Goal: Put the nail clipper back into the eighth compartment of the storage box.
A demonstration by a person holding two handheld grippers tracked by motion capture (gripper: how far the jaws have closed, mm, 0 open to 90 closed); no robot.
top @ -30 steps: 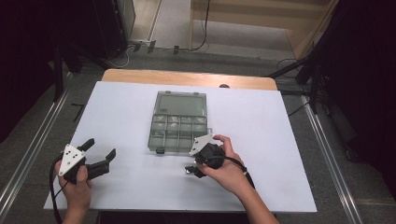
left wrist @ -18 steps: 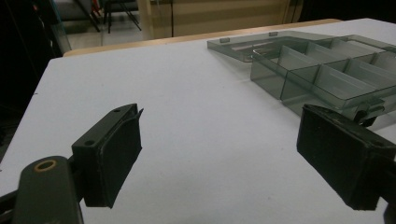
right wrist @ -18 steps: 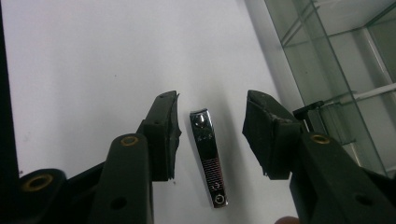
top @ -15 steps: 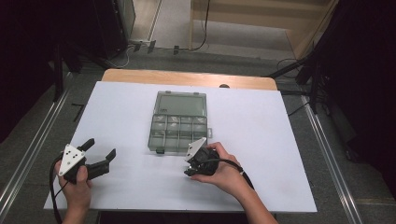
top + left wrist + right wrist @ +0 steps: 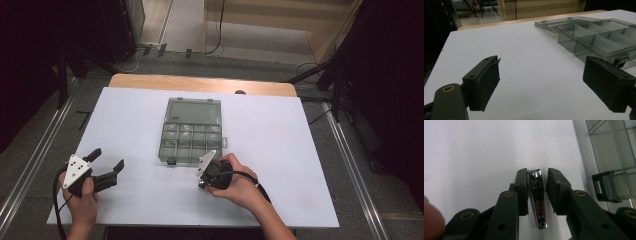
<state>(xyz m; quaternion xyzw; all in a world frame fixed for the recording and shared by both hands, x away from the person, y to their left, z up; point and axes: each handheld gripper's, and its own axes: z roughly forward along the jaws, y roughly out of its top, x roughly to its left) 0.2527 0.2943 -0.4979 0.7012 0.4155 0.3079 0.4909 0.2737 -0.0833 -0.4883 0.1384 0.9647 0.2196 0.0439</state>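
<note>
Right tongs [image 5: 537, 192] just closing around unmarked nail clipper [image 5: 537, 200], narrow gap remaining; left tongs [image 5: 549, 85] spread.

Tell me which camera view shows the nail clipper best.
The right gripper view: the nail clipper lies on the white table between the right gripper jaws, which have just been closing around it. In the high view the hand and gripper cover that spot. The left gripper view looks toward the plastic box instead.

Left gripper [image 5: 102, 167]: black jaws, flat rectangular pads, brass-ringed pivot at 7 o'clock, grey three-cornered plate. Right gripper [image 5: 537, 192]: same black links, trailing black cable.
</note>
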